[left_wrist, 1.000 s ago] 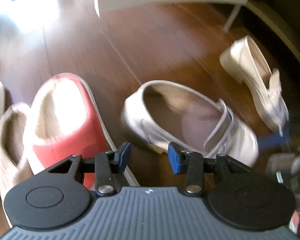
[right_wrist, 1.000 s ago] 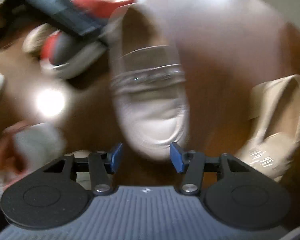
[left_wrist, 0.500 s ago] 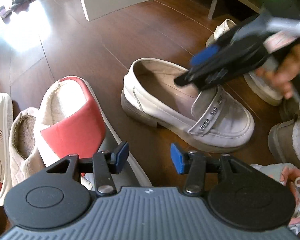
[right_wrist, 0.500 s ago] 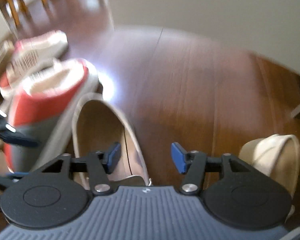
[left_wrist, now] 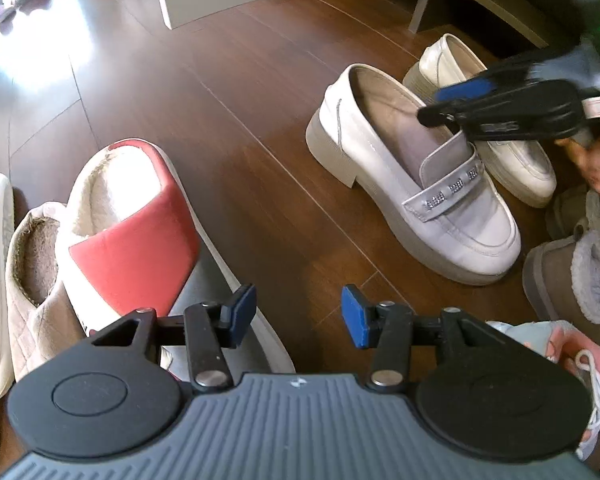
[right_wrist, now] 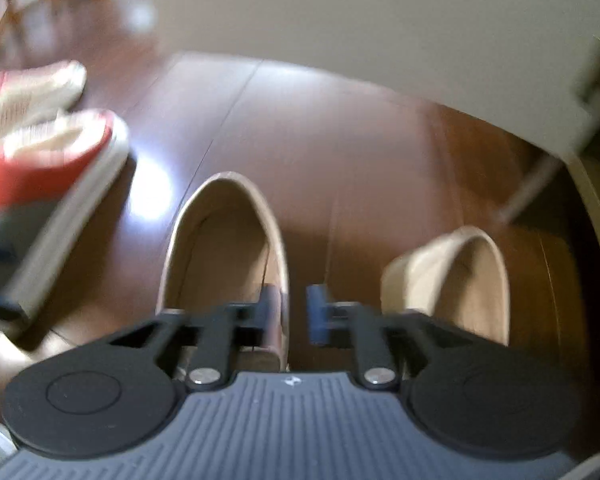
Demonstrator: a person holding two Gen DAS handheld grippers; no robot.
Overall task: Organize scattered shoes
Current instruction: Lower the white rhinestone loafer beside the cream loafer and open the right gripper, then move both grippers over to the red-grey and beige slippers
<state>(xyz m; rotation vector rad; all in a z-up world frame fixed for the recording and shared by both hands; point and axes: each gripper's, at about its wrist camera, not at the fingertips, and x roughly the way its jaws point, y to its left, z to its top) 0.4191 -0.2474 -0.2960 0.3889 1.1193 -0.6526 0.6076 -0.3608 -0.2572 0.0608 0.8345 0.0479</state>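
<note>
Left gripper fingers spread, empty, above floor. Right gripper jaws opening, straddling side wall of near loafer at 2 o'clock; second loafer just beyond. Red slipper at 9 o'clock.

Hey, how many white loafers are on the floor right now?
2. One loafer lies mid-floor with the right claw at its opening; the other loafer sits just behind it, partly hidden. More could be out of view.
</note>
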